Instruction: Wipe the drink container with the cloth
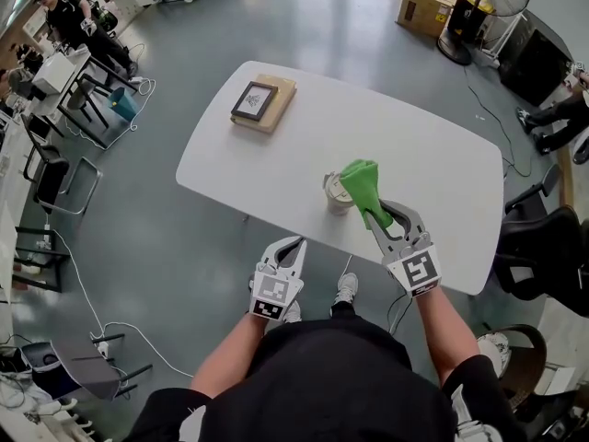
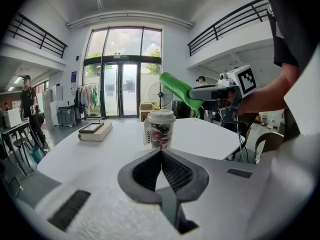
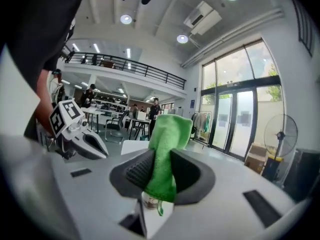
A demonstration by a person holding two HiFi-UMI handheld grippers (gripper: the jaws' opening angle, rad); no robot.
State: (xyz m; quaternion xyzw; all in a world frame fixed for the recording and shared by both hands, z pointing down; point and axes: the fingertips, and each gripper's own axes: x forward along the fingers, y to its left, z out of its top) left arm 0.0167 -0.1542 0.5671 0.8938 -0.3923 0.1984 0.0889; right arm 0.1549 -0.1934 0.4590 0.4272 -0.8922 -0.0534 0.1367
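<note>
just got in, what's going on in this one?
A person stands at a white table with a gripper in each hand. The right gripper is shut on a green cloth, holding it up by the lid of the paper drink cup; whether it touches can't be told. The left gripper is shut and empty, short of the table's near edge, pointing at the cup.
</note>
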